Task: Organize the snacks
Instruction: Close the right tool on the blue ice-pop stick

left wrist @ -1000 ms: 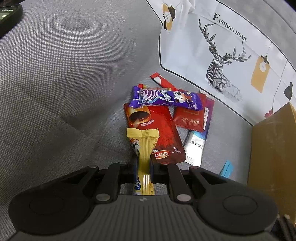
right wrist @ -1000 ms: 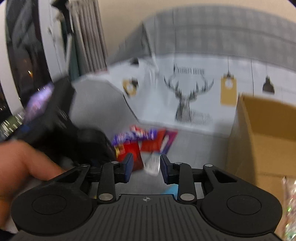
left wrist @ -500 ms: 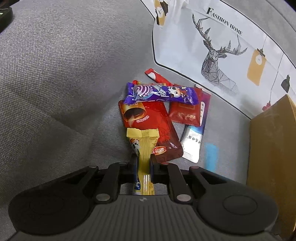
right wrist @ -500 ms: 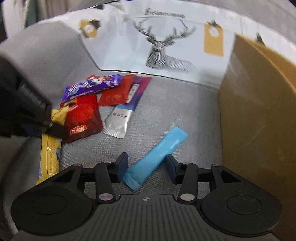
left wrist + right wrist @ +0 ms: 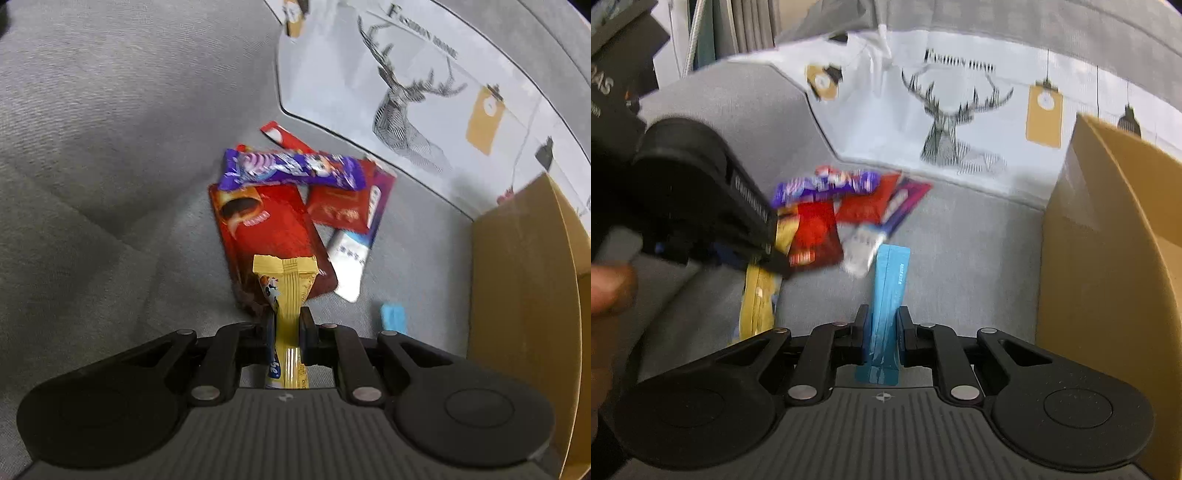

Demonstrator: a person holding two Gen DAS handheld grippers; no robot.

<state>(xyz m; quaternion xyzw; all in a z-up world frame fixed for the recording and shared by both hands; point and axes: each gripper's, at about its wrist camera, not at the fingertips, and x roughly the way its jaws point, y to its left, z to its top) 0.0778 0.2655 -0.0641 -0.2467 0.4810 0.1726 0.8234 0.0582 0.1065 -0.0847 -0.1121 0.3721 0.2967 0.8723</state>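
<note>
Left wrist view: left claw (image 5: 287,325) pinched tight on long yellow foil snack stick (image 5: 286,291), crimped end fanning out ahead of the fingers, cartoon print on its left edge, tail running back under the claw body. Ahead on grey fabric sofa seat (image 5: 110,184): big glossy red pouch with dark chocolate print (image 5: 266,229), purple wrapped candy bar (image 5: 291,171) lying crosswise on its far end, smaller red sachet (image 5: 338,208) to the right, thin red stick (image 5: 284,138) poking out behind the bar, silver-white sachet (image 5: 349,258) slanting off the pile's right side, partly under a purple-edged packet (image 5: 382,192). Only a blurred blue scrap visible right of the claw; can't read it from here.

Right wrist view resolves that: right claw (image 5: 882,328) closed on flat light-blue stick sachet (image 5: 888,295), upright between the fingers, square far end, small print down one side, lower end hanging back below the fingers. Also shows from outside the left claw's black body at left, yellow stick dangling beneath it, thumb of left hand (image 5: 609,284) at frame edge. Pile heavily blurred here; packet details only legible in left view.

Both views: white cushion with black deer-head print (image 5: 945,122) behind the pile, brown cardboard box (image 5: 1108,240) at right, wall close to the blue sachet but not touching. Box interior not visible in either view.
</note>
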